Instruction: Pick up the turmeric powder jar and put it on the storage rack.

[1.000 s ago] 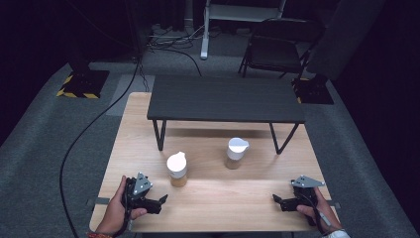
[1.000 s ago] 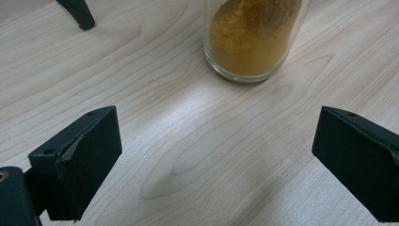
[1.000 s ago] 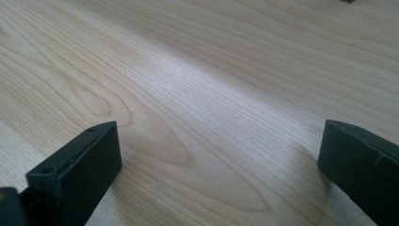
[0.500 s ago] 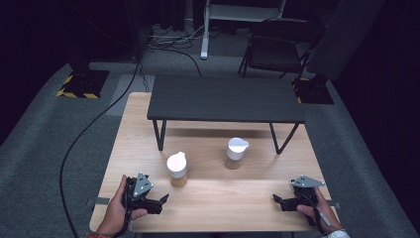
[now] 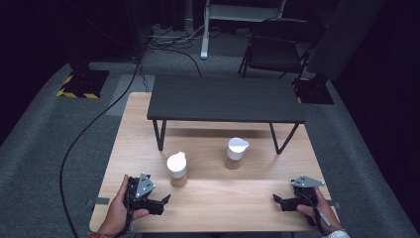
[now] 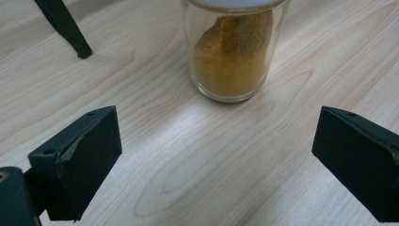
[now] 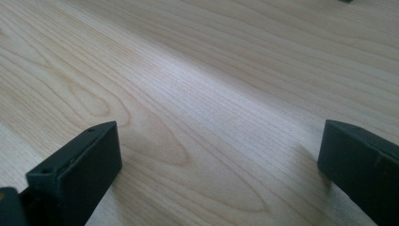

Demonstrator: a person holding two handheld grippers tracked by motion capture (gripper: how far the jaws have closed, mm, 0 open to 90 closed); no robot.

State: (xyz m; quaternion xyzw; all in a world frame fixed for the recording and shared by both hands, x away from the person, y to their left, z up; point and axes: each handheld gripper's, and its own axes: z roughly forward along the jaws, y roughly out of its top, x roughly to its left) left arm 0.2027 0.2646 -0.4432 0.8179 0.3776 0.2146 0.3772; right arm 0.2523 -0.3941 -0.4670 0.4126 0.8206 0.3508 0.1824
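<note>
We start at the nearer jar [image 5: 177, 169], a clear glass one with a white lid and orange-brown powder inside; it stands upright on the wooden surface [image 5: 223, 203], a little left of the frame's centre in the high view. In the left gripper view the same jar [image 6: 234, 52] sits at the top centre, ahead of the two black jaws and clear of them. Our left tongs [image 5: 161, 202] lie at the lower left of the high view, just below and left of that jar, held in a hand [image 5: 119, 210], with the jaws spread wide and nothing between them. A second white-lidded jar [image 5: 236, 152] stands to the right of the first, near the middle of the frame and well apart from both tongs. Behind the two jars a low black table [image 5: 225, 99] rests on the surface. Our right tongs [image 5: 278, 200] sit at the lower right, jaws wide apart over bare wood.
</note>
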